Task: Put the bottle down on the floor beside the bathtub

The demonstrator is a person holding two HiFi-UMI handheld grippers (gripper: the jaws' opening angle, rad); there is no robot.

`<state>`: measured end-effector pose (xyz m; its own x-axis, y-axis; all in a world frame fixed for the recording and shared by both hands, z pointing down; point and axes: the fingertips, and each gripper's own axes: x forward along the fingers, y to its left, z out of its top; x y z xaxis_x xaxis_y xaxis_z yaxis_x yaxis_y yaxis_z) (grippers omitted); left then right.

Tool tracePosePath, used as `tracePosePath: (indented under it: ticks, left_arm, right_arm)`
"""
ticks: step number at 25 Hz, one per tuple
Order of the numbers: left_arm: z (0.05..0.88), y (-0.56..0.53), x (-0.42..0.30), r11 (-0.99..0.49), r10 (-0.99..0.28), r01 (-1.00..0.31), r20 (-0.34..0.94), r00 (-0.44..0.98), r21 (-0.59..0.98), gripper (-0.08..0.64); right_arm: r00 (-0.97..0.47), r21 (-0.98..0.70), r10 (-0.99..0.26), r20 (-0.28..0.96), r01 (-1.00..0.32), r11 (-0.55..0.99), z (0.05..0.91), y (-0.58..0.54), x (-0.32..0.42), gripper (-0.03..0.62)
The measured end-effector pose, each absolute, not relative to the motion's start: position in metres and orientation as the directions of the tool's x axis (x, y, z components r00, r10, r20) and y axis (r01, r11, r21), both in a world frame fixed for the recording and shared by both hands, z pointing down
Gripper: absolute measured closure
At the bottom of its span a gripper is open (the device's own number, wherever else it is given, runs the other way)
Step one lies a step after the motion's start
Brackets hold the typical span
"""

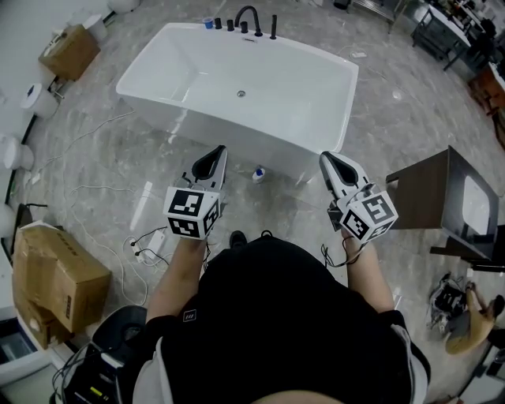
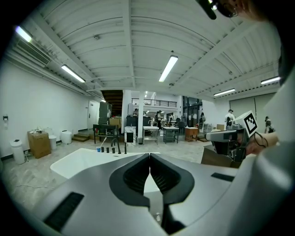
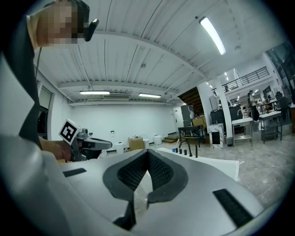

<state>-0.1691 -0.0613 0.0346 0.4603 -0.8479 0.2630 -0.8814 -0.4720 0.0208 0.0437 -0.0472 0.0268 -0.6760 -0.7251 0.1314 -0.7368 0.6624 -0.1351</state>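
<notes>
Head view first: the bottle [image 1: 258, 174] is a tiny white thing with a blue top, sitting on the floor [image 1: 276, 209] just beside the near wall of the bathtub [image 1: 237, 126]. It's roughly between the two tools, but too small for me to say whether it's upright. The left gripper [image 1: 215, 156] and right gripper [image 1: 330, 163] both hover apart from it, and the person's dark torso cuts off whatever lies nearer. Inside the tub you get bare white plus the drain [image 1: 241, 93]. A black faucet [image 1: 248, 17] sits on the far rim next to a small blue item [image 1: 208, 24] I can't identify. The cardboard box [image 1: 55, 280] at the left edge is partly cropped and I can't see into it. Left gripper view: jaws pinched together at the tips with nothing between them. The tool's own grey body blocks the floor, so the bottle is out of sight and only the tub's rim peeks over. Right gripper view: same deal, jaws clenched tip to tip on nothing. The grey body hides the floor and the bottle, and the other gripper shows at left with its marker cube.
</notes>
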Motion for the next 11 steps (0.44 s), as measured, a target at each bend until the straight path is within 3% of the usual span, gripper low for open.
tracePosePath:
  ticks: [11]
  left_arm:
    - [0.0388,-0.0525,-0.1783,-0.449,-0.855,-0.893,0.275,0.44,0.037,0.545]
  right_arm:
    - [-0.664,-0.163,-0.735,0.138,-0.747,0.644,0.0286,-0.0387,0.0405,0.565]
